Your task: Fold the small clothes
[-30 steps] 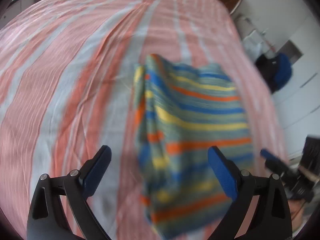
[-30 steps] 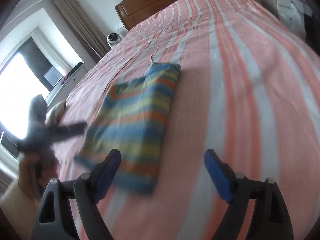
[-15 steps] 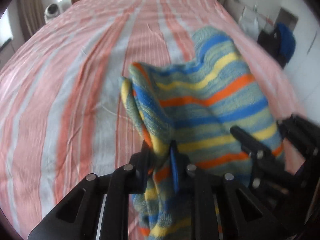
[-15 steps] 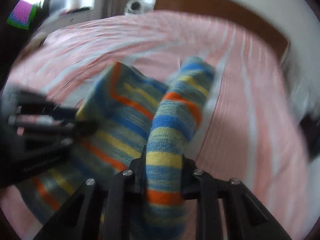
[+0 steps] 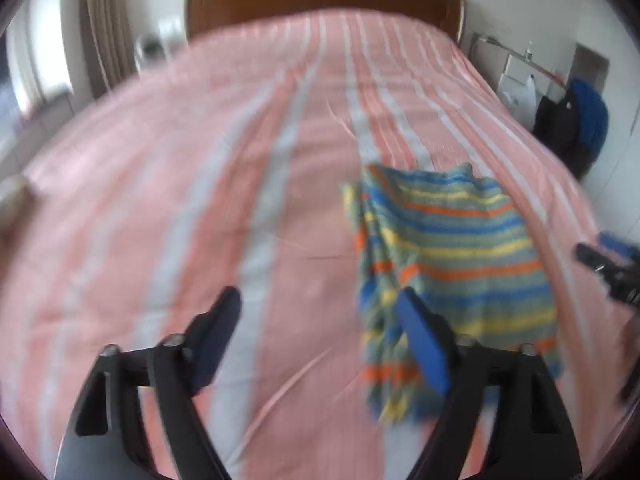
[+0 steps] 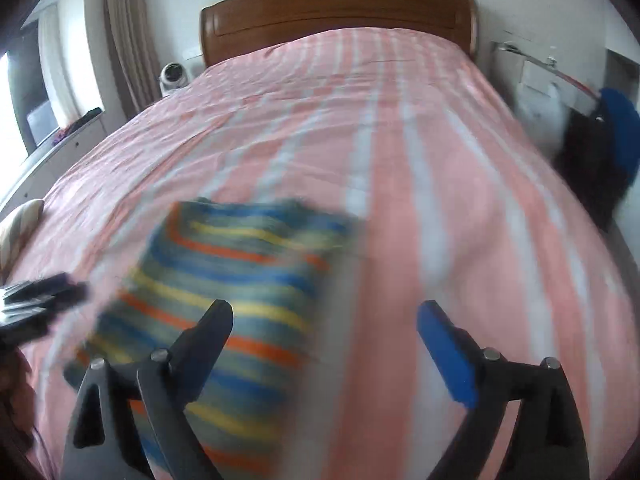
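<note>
The striped knitted garment [image 5: 460, 252] lies folded on the pink-and-white striped bedspread [image 5: 248, 168], while the left gripper [image 5: 320, 320] and right gripper [image 6: 324, 328] hover above it, each with jaws opening wide and nothing pinched between the pads, both views blurred

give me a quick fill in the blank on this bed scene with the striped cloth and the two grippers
1. The striped cloth lies on the ____.
2. Between the fingers of the left gripper there is only bare ____.
3. The headboard at the far end is made of ____.
4. The jaws of the right gripper are opening and hold ____.

Missing words: bed; bedspread; wood; nothing
</note>
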Available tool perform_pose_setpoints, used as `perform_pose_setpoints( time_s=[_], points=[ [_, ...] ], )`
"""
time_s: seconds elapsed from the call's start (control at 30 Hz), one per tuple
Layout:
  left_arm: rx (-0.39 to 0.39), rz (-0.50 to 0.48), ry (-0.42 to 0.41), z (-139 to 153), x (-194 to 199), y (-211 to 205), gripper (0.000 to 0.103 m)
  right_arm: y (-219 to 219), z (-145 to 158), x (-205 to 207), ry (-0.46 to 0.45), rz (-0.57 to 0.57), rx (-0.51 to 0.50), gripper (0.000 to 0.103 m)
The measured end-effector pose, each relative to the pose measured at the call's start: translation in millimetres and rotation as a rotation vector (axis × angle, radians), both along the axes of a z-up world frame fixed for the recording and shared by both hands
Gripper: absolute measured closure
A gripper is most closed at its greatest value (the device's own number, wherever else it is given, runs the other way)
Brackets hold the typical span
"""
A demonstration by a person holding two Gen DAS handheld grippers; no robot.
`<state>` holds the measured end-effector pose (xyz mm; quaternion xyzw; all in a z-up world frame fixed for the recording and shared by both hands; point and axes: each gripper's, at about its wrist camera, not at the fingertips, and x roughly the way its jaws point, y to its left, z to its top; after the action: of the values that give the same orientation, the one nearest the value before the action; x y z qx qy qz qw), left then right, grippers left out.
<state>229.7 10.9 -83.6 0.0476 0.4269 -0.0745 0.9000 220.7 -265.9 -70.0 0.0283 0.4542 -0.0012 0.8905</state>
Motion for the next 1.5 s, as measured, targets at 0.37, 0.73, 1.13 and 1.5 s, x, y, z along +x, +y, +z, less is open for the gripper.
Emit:
perform_pose_setpoints(
  time_s=[0.37, 0.73, 1.13, 1.5],
  points=[
    [0.196, 0.115, -0.172, 58.0, -131.1, -0.6, 0.000, -13.7, 77.8, -158.7, -0.123, 0.115, -0.017, 0.001],
    [0.254, -0.028, -0.211, 83.7, -231.8, -24.3, 0.000, 59.1, 69.5, -252.9, -0.016, 0.250, -0.017, 0.001],
    [0.045, 0.069, -0.051, 126.2, -233.8, -5.0, 0.000, 72.4, 163.6, -291.2, -0.151, 0.203, -0.053, 0.001],
    [0.061, 0.107, -0.035, 123.0, -234.8, -7.4, 0.000, 71.0, 165.4, -296.8, -0.140, 0.160, -0.053, 0.001]
  ],
)
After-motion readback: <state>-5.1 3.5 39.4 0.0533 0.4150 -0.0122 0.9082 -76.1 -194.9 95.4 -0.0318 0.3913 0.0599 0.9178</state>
